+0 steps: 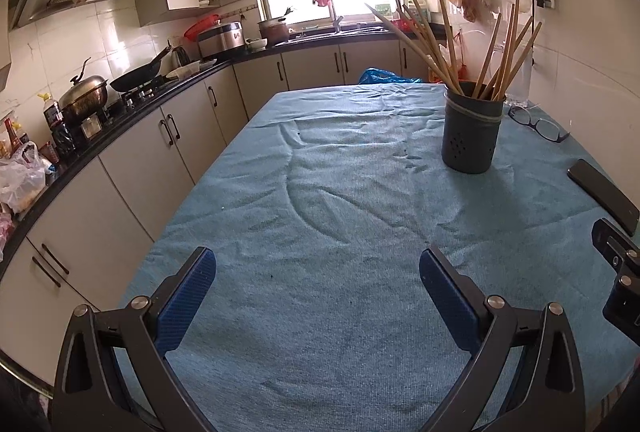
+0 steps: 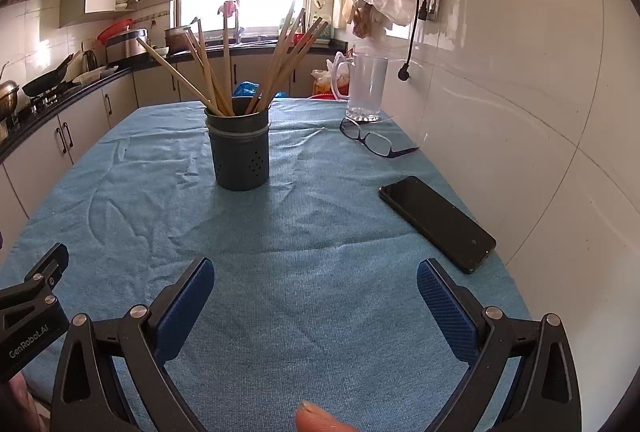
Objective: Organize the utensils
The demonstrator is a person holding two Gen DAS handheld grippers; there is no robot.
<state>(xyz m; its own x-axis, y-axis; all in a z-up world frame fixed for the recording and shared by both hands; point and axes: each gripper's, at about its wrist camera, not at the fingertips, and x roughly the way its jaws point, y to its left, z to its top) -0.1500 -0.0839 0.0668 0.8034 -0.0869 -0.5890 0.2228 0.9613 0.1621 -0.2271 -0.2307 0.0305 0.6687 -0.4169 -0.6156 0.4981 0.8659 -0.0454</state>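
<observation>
A dark grey perforated utensil holder [image 1: 472, 129] [image 2: 240, 147] stands upright on the blue cloth, with several wooden chopsticks [image 1: 496, 51] [image 2: 280, 63] fanned out of it. My left gripper [image 1: 318, 276] hovers open over the near part of the cloth, well short of the holder, nothing between its blue pads. My right gripper [image 2: 316, 284] is open too, empty, near the front edge, with the holder ahead and slightly left. Each gripper's black frame shows at the edge of the other's view.
A black phone [image 2: 438, 222] [image 1: 604, 195] lies at the right near the tiled wall. Glasses [image 2: 374, 139] [image 1: 538, 123] and a clear jug [image 2: 366, 87] sit at the far right. Kitchen counter [image 1: 120, 119] with pots runs along the left. A fingertip [image 2: 320, 418] shows at bottom.
</observation>
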